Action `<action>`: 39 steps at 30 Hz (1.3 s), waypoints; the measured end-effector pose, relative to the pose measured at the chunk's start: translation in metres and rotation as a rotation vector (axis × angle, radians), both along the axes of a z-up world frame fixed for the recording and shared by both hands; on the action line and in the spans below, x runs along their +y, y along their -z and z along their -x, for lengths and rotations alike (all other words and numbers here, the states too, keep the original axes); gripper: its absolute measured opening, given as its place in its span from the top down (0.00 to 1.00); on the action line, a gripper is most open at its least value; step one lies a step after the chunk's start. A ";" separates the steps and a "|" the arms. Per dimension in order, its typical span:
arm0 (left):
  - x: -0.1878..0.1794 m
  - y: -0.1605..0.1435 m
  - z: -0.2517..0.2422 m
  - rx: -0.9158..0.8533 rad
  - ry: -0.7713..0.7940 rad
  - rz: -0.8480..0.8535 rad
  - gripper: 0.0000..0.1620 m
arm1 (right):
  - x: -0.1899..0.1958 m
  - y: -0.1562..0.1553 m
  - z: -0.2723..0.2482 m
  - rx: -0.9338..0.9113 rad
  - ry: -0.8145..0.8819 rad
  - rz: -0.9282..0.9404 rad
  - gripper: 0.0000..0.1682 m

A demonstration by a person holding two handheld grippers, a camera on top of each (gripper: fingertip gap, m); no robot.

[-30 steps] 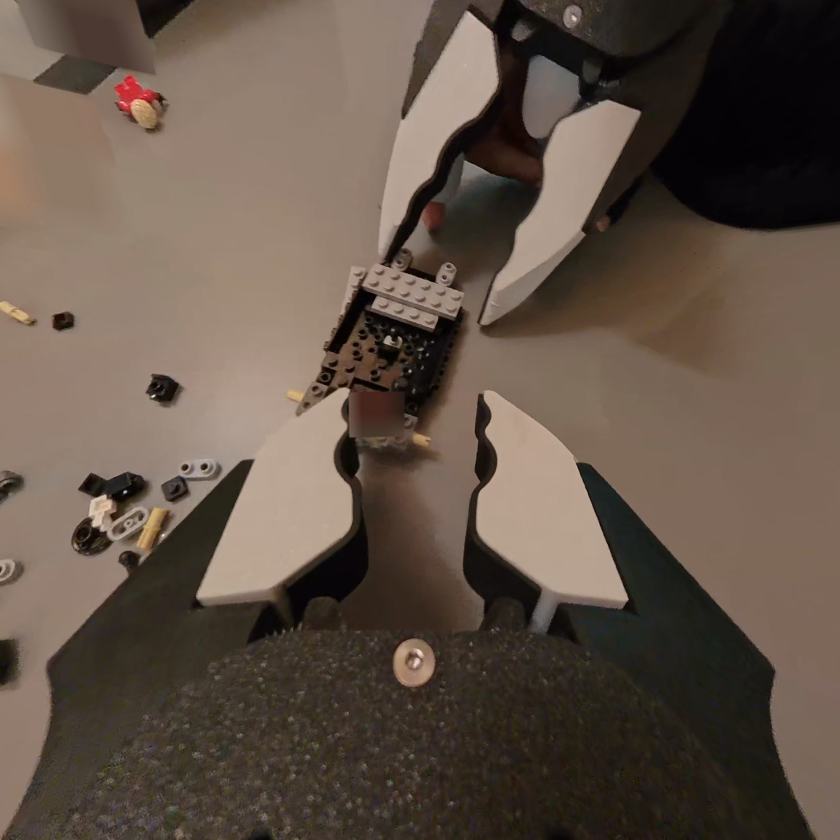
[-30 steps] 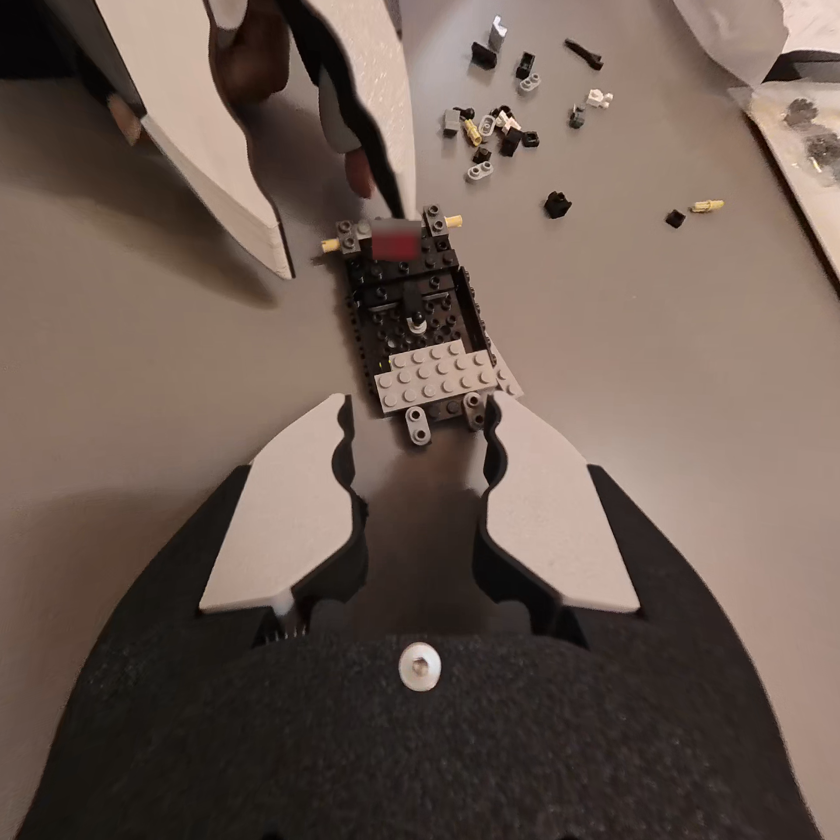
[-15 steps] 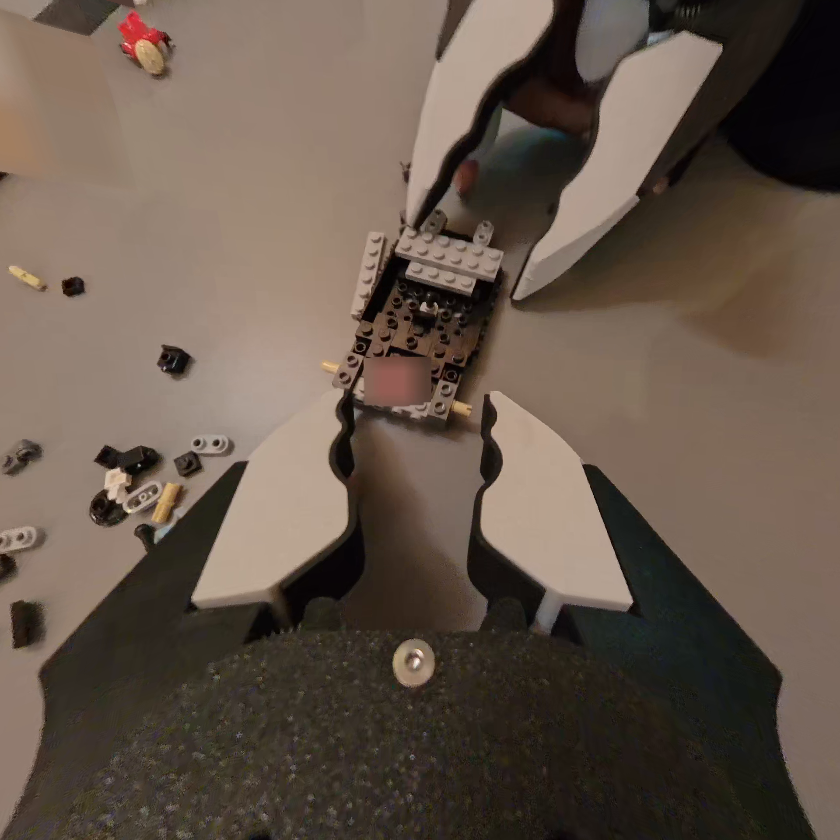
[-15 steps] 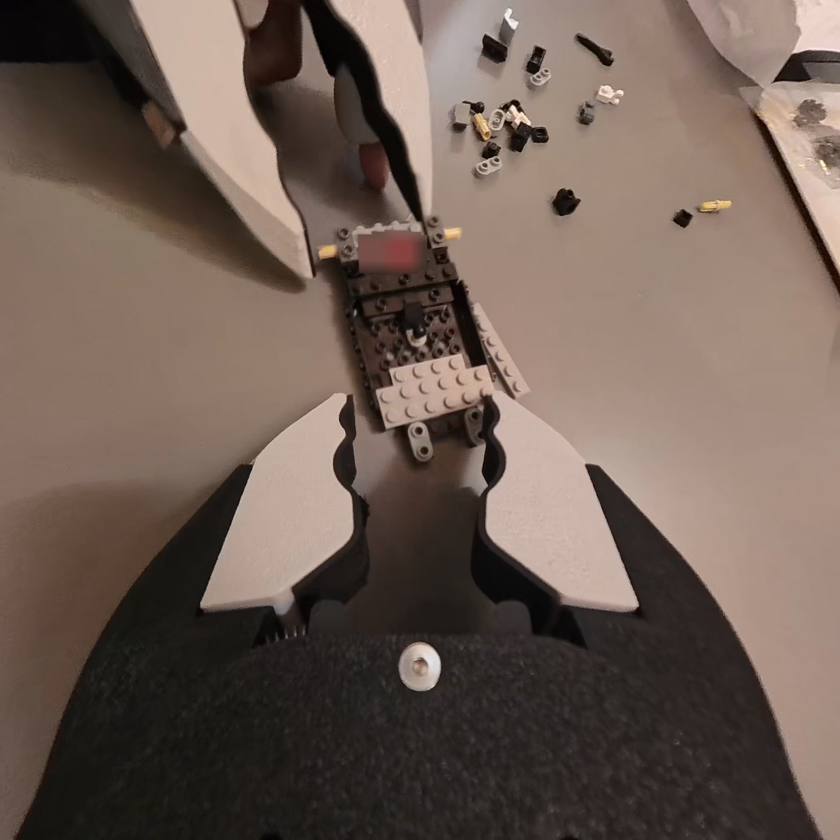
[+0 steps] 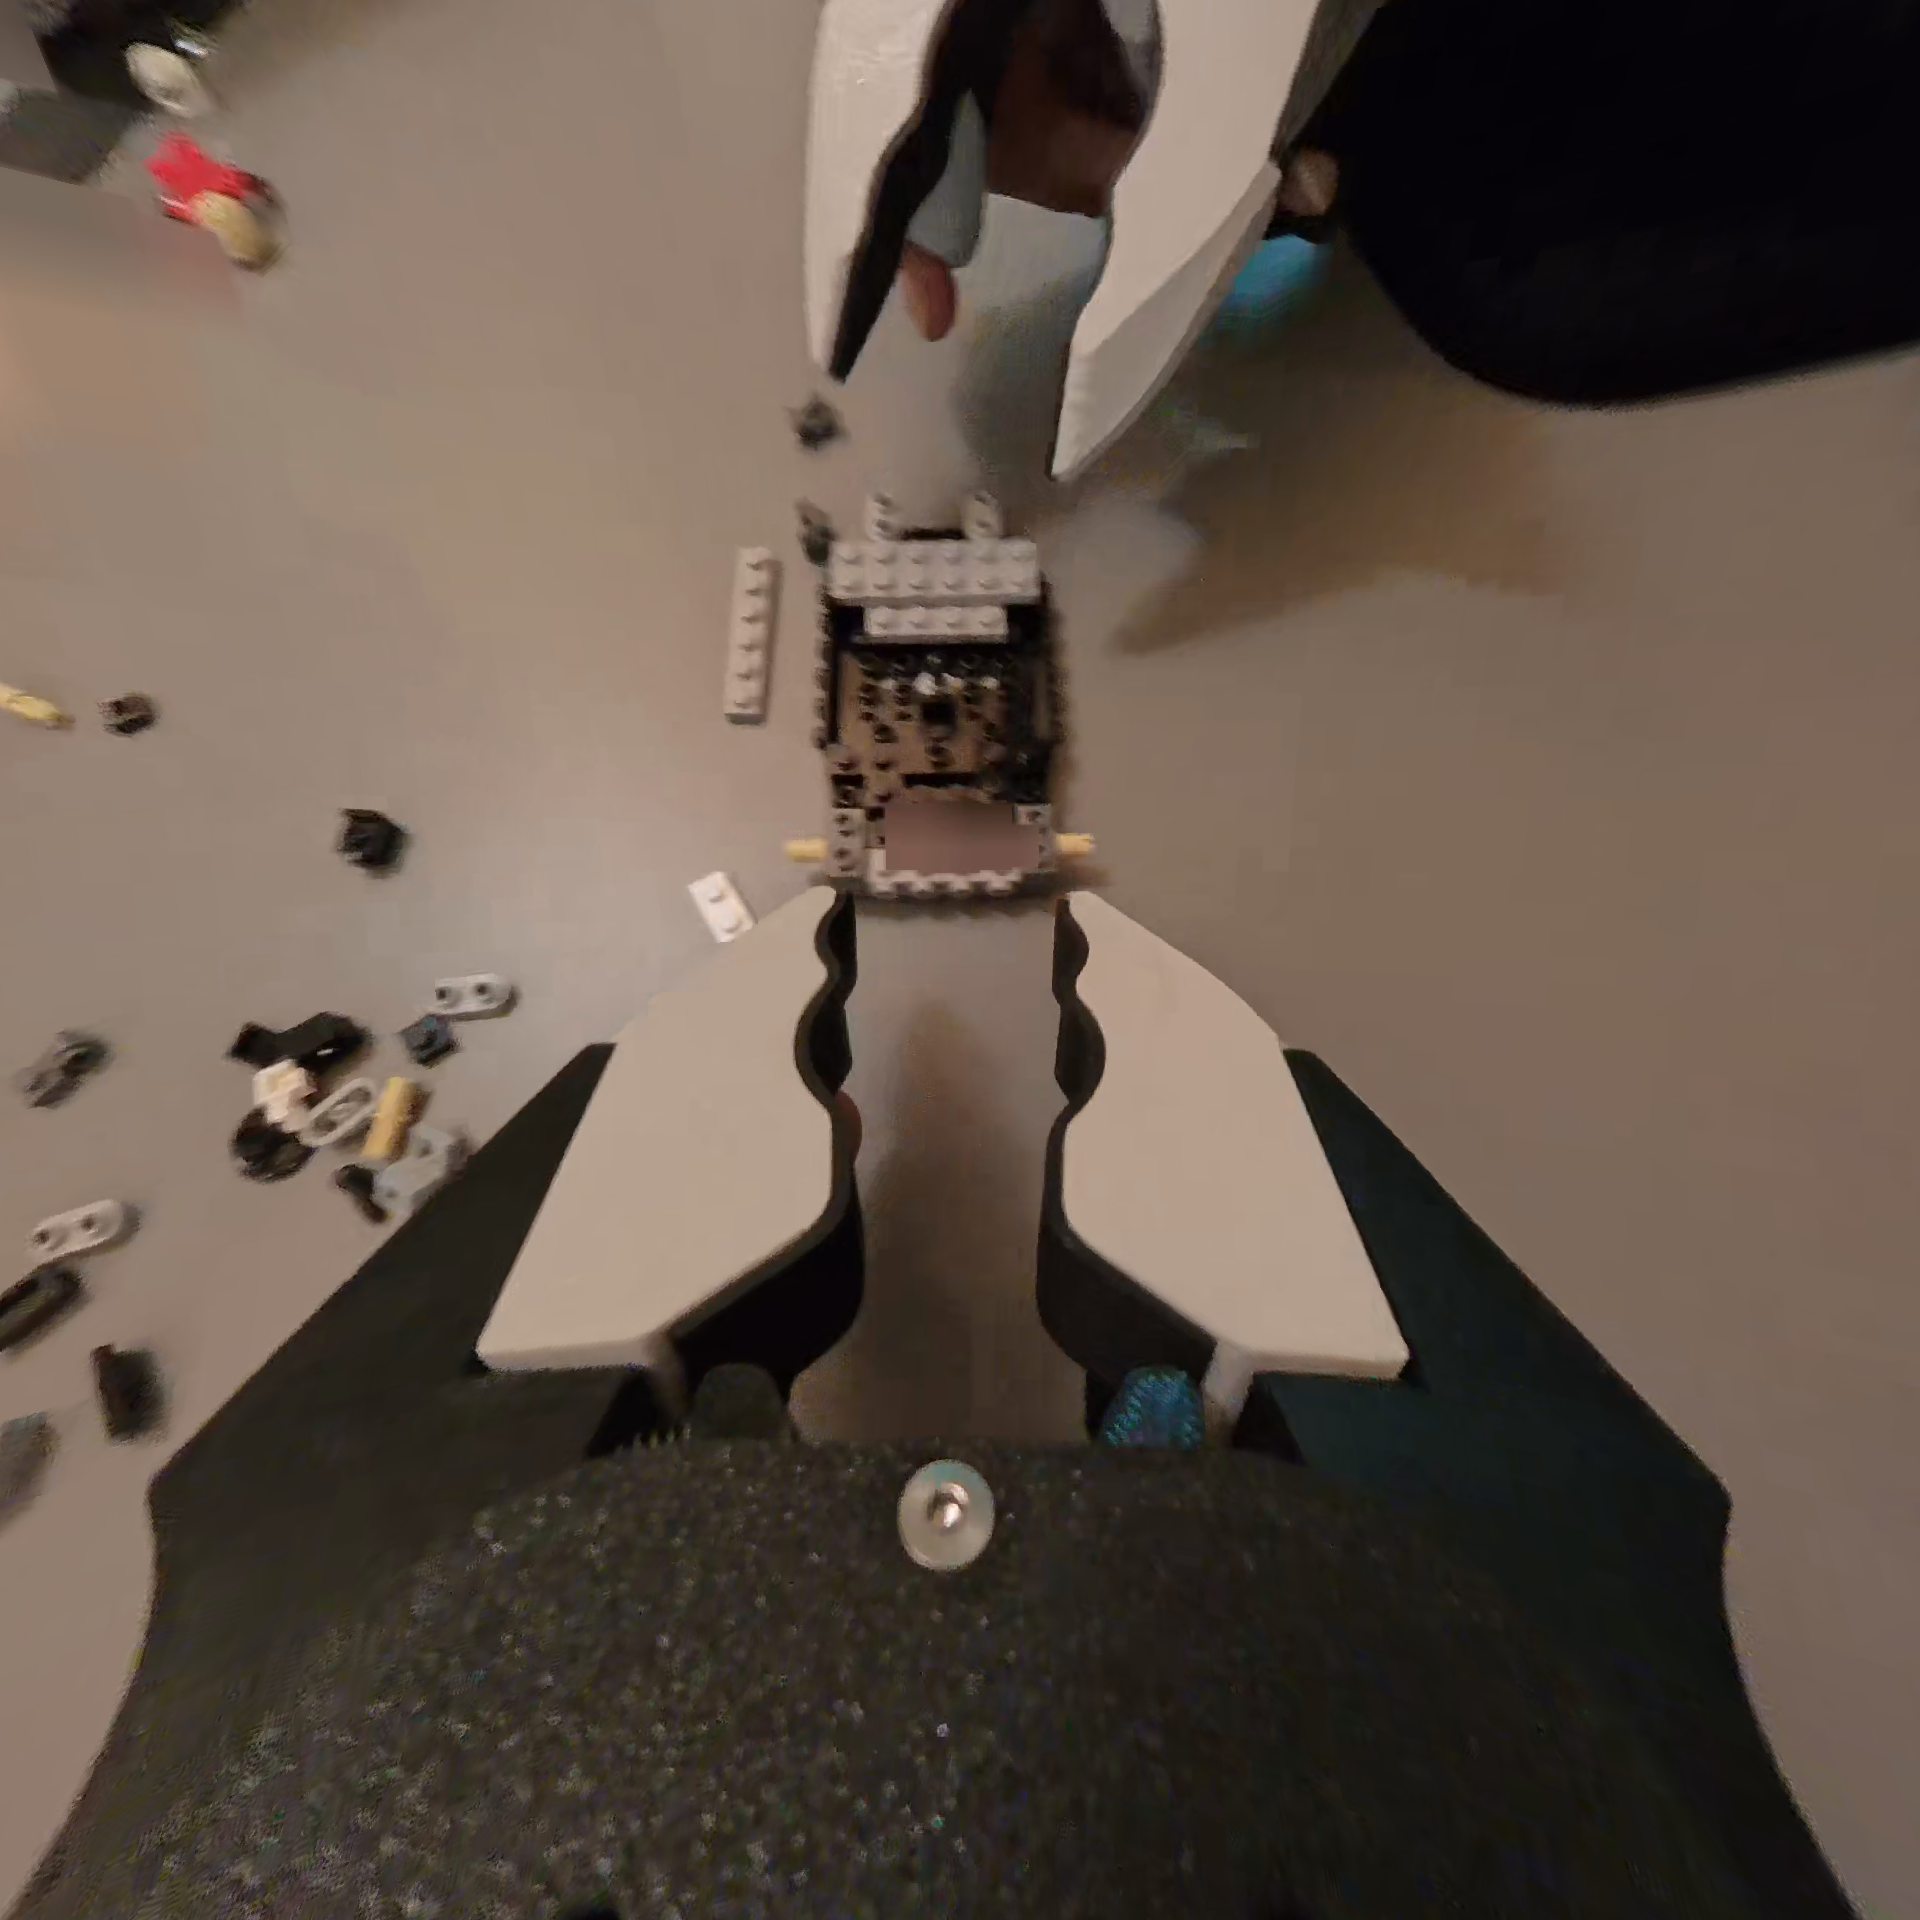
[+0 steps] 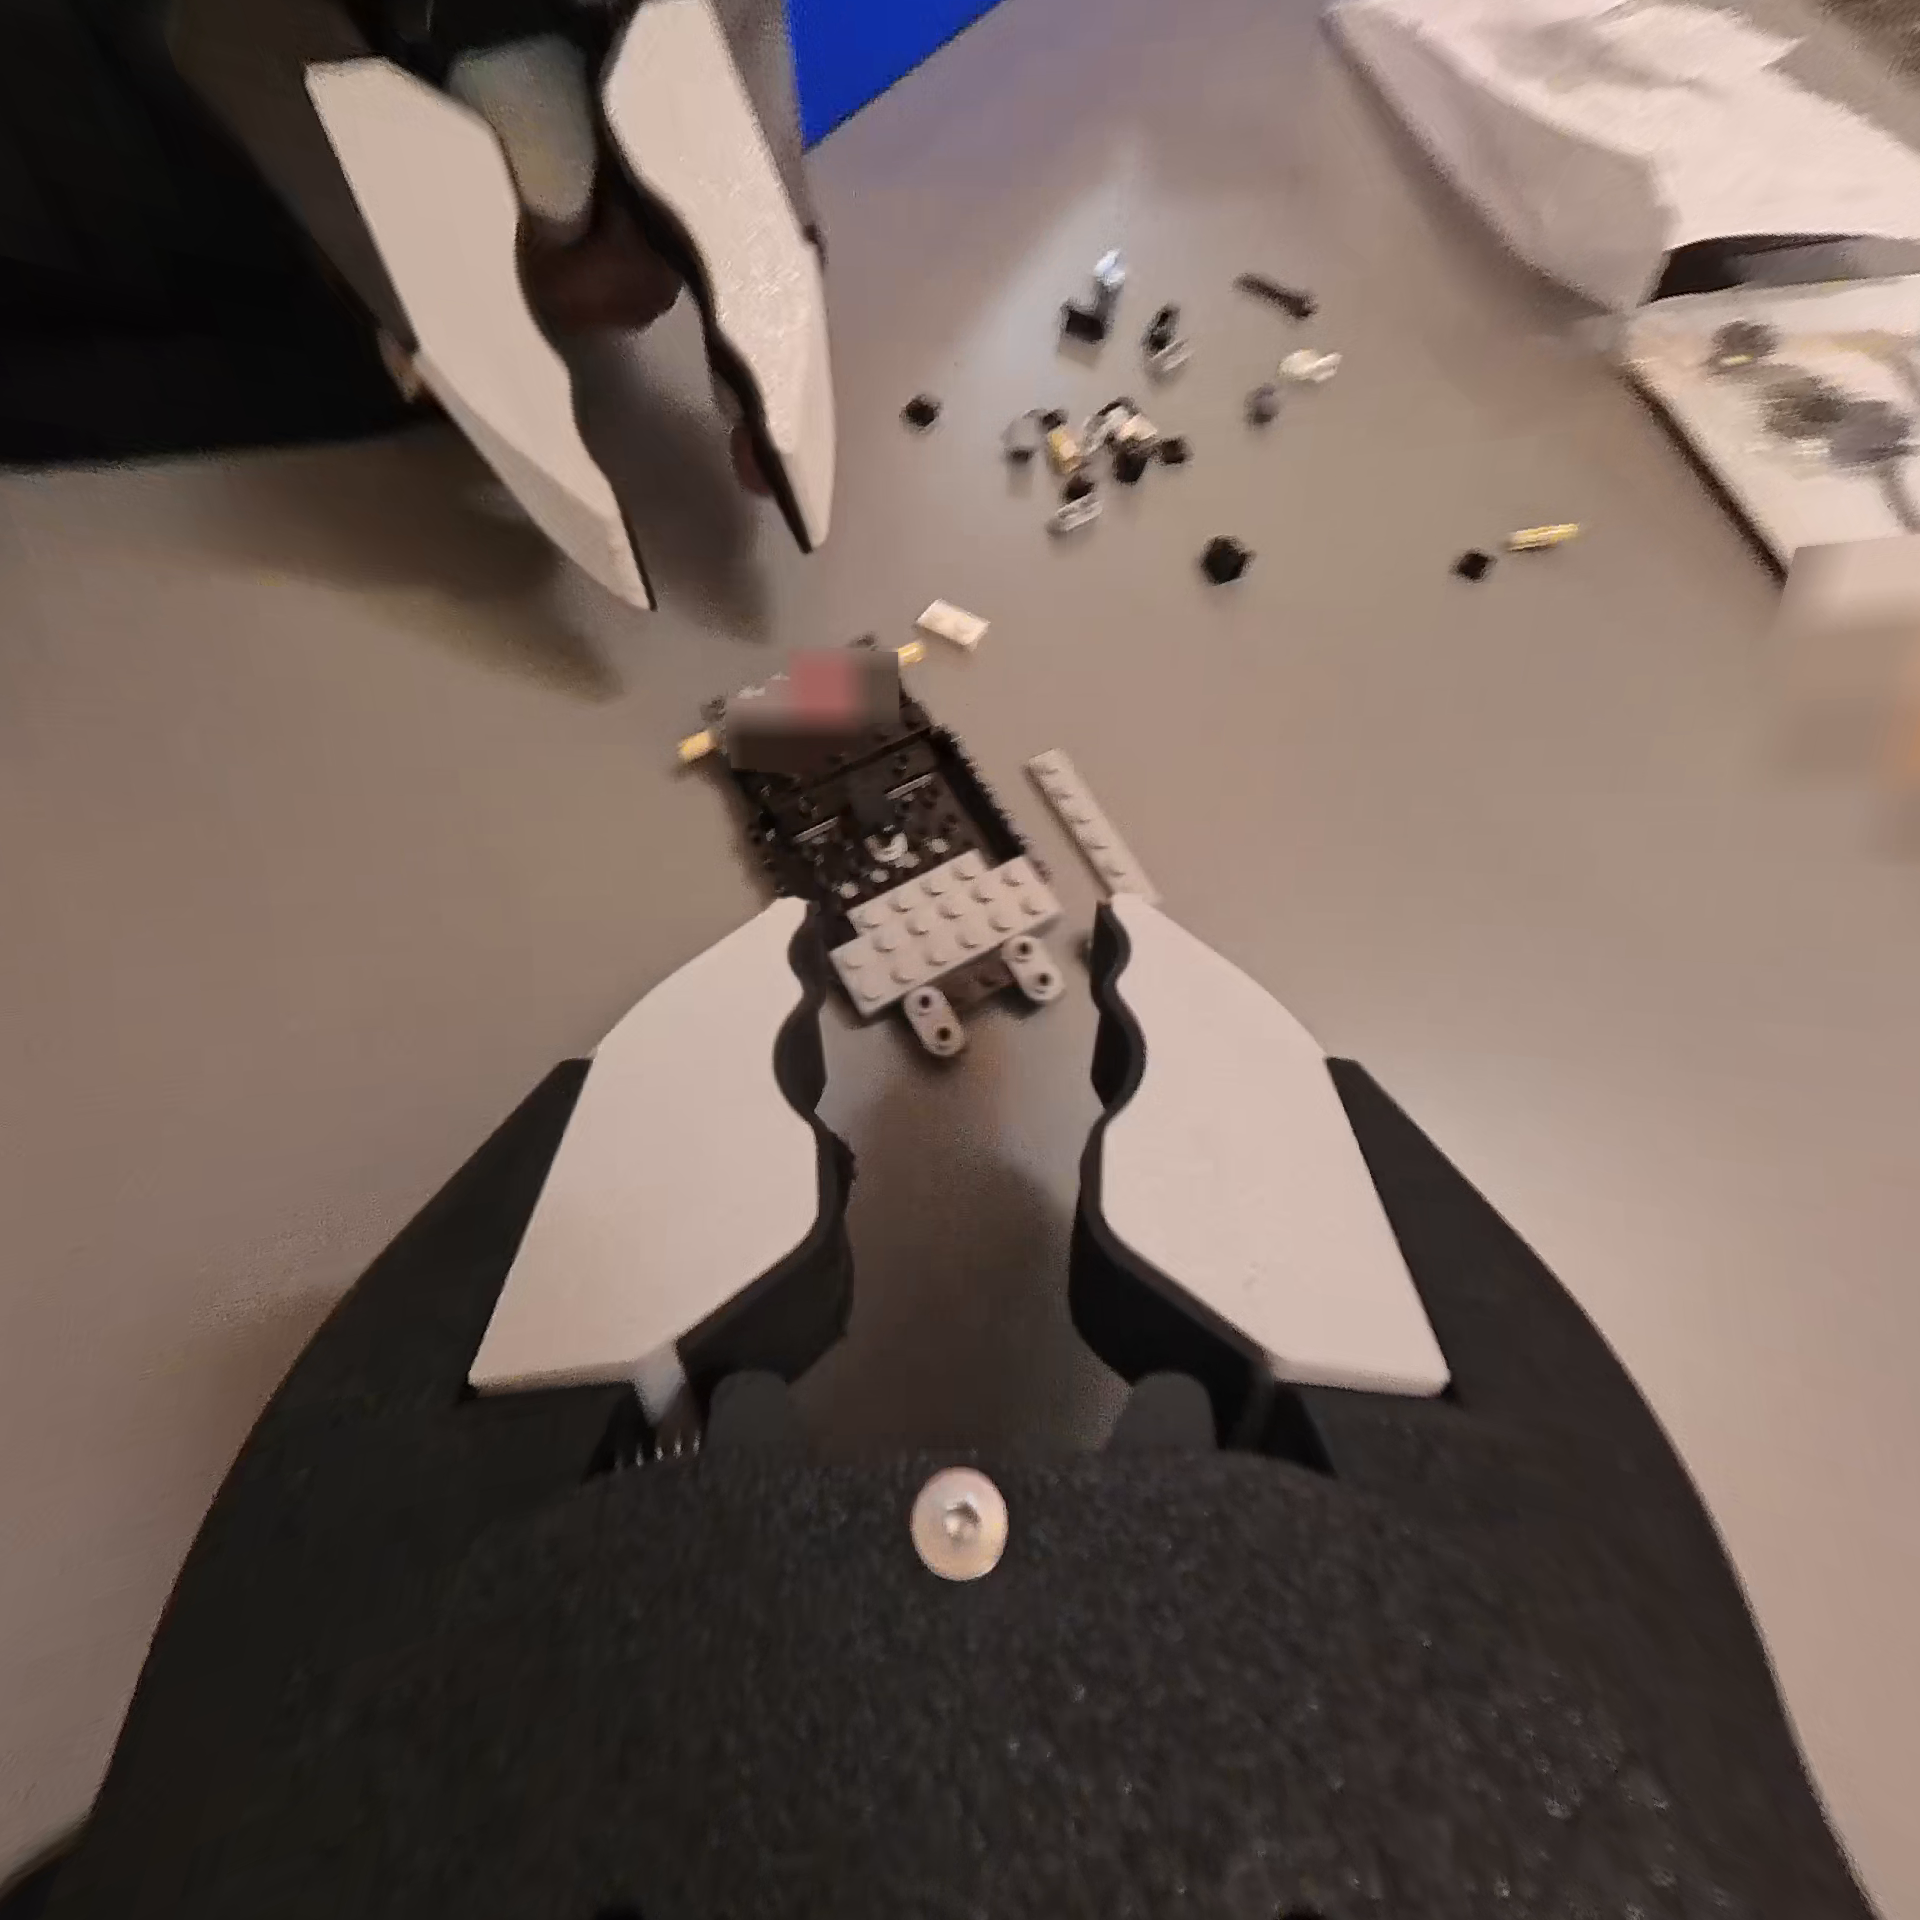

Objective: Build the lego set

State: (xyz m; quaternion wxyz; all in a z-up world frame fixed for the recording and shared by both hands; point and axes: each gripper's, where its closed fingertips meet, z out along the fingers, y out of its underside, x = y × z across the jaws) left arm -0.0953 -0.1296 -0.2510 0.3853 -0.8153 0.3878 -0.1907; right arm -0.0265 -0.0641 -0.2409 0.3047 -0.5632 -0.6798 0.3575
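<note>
The left gripper [image 5: 948, 906] is spread wide and empty, its tips just short of the black-and-grey lego build [image 5: 935, 717] lying flat on the grey table [image 5: 1455, 831]. Opposite, the right gripper [image 6: 951, 914] gapes empty too. A loose grey strip [image 5: 750, 634] lies beside the build; small pieces [image 5: 332, 1101] are scattered left.

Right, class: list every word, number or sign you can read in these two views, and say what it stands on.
None can be read.
The lego build shows no legible marking.
The loose pieces are too small and blurred to tell.
The white sheets at the far right are too blurred to show any print.
</note>
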 end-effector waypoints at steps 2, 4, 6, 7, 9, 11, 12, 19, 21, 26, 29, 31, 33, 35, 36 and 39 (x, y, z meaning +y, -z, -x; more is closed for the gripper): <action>0.010 -0.003 0.005 -0.013 -0.057 -0.031 0.76 | 0.015 -0.010 -0.001 0.032 0.059 0.010 0.75; 0.016 0.001 0.008 -0.001 -0.086 -0.046 0.74 | 0.025 -0.009 0.000 0.006 0.079 -0.022 0.79; 0.018 0.006 0.005 0.001 -0.095 -0.036 0.73 | 0.034 -0.003 0.004 -0.058 0.044 -0.097 0.82; 0.018 0.010 0.003 0.004 -0.093 -0.023 0.72 | 0.039 -0.001 0.009 -0.094 0.020 -0.134 0.84; 0.017 0.016 -0.004 0.014 -0.077 -0.008 0.71 | 0.044 0.004 0.019 -0.171 -0.061 -0.159 0.87; 0.016 0.020 -0.011 0.041 -0.062 -0.006 0.71 | 0.043 0.012 0.029 -0.268 -0.157 -0.182 0.87; 0.015 0.021 -0.013 0.054 -0.054 -0.014 0.71 | 0.041 0.018 0.033 -0.318 -0.205 -0.204 0.87; 0.008 0.013 -0.022 0.009 -0.003 -0.019 0.74 | 0.029 0.040 0.045 -0.551 -0.413 -0.241 0.89; 0.008 0.013 -0.020 0.009 -0.006 -0.014 0.74 | 0.027 0.040 0.045 -0.588 -0.440 -0.242 0.91; 0.008 0.019 -0.015 0.055 -0.014 -0.017 0.75 | 0.033 0.038 0.052 -0.580 -0.385 -0.291 0.96; 0.008 0.019 -0.019 0.067 -0.021 -0.032 0.76 | 0.022 0.010 0.059 -0.433 -0.247 -0.179 0.96; 0.006 0.020 -0.024 0.074 -0.009 -0.038 0.76 | 0.011 -0.008 0.056 -0.364 -0.099 -0.085 0.96; 0.002 0.018 -0.032 0.074 0.020 -0.038 0.76 | -0.006 -0.015 0.045 -0.348 0.029 0.037 0.96; 0.001 0.017 -0.033 0.089 0.018 -0.048 0.75 | -0.019 -0.009 0.030 -0.376 0.135 0.097 0.96; 0.001 0.015 -0.033 0.086 0.017 -0.050 0.75 | -0.023 -0.005 0.023 -0.388 0.175 0.093 0.96; 0.000 0.010 -0.031 0.073 0.007 -0.056 0.76 | -0.035 0.003 0.010 -0.407 0.278 0.118 0.96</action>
